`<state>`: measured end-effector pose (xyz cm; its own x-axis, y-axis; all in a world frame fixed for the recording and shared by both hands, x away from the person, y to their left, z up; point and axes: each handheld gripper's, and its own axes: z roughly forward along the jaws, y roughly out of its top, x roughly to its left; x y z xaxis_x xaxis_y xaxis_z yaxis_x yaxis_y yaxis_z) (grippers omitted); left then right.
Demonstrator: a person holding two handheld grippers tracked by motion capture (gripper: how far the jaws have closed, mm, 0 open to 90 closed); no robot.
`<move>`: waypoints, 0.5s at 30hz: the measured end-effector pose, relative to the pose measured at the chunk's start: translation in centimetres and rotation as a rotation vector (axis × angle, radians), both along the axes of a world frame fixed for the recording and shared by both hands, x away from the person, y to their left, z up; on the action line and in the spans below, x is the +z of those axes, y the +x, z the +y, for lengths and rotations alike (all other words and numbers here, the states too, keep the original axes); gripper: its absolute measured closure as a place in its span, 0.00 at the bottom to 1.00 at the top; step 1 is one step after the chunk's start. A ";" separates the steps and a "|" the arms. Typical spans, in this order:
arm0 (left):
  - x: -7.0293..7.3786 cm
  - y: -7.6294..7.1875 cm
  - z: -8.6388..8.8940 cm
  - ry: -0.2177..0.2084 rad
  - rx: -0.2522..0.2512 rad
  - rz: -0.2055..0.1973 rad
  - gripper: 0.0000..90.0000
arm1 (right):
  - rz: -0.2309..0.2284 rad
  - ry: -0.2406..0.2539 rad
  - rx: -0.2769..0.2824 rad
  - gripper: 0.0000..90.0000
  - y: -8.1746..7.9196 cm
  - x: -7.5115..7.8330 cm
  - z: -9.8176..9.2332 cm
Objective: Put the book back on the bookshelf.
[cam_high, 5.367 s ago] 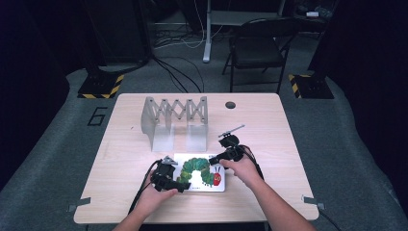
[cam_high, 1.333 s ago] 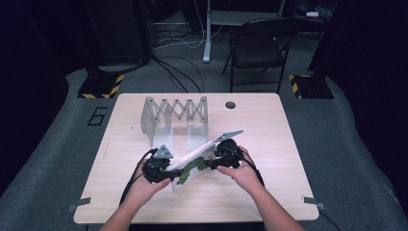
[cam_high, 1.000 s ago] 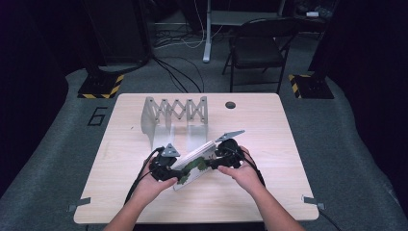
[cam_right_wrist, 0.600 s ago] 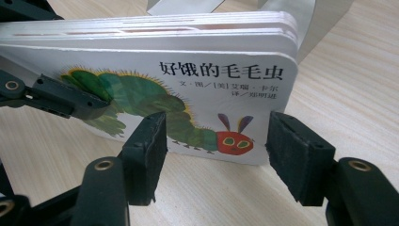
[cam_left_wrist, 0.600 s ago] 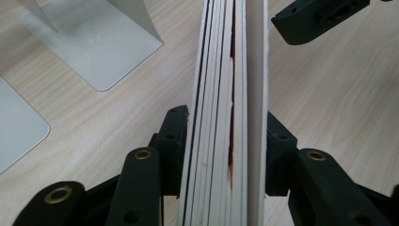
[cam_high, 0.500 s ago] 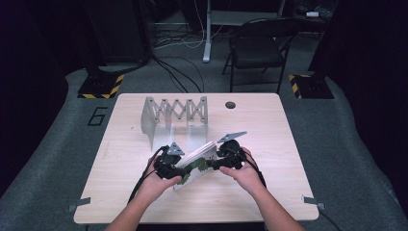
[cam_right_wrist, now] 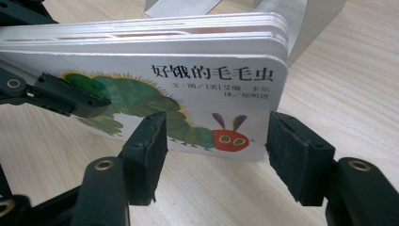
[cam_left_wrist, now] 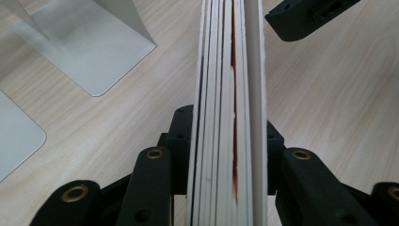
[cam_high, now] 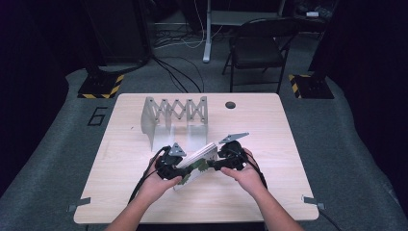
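Observation:
A white board book [cam_high: 198, 157] with a green caterpillar on its cover [cam_right_wrist: 188, 89] stands tilted on its long edge near the table's front. In the left gripper view its stacked page edges [cam_left_wrist: 226, 94] run straight up between my jaws. My left gripper [cam_left_wrist: 228, 120] has just been closing and its pads now press both faces, so it is shut on the book's left end [cam_high: 182, 167]. My right gripper [cam_right_wrist: 219, 122] is open in front of the cover's lower right part, at the book's right end [cam_high: 217, 162]. Its pads stand apart from each other and clamp nothing.
A white expanding book rack [cam_high: 175, 111] stands behind the book, and its flat feet [cam_left_wrist: 89, 42] lie close by. A dark round hole [cam_high: 230, 104] marks the wooden table [cam_high: 274, 134] at the back. A folding chair [cam_high: 255, 48] and cables lie beyond.
The book lay flat on the table several seconds ago and now stands tilted on its edge. Over the last second the left gripper's jaws came in on its left end.

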<state>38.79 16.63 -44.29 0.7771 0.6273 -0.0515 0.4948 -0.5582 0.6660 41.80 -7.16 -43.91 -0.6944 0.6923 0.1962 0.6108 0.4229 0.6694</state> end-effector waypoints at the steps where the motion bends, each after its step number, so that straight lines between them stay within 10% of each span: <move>1: 0.0 0.0 0.0 0.001 0.001 0.003 0.75 | -0.012 0.004 0.006 0.43 0.1 -0.1 -0.1; 15: 0.2 -0.3 -0.5 0.037 -0.033 -0.010 0.82 | -0.037 -0.002 0.001 0.43 -0.5 0.1 -1.2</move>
<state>38.50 16.10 -44.10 0.7975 0.6030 -0.0207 0.4693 -0.5984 0.6494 41.33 -8.37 -43.78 -0.7021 0.6916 0.1694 0.5851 0.4248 0.6908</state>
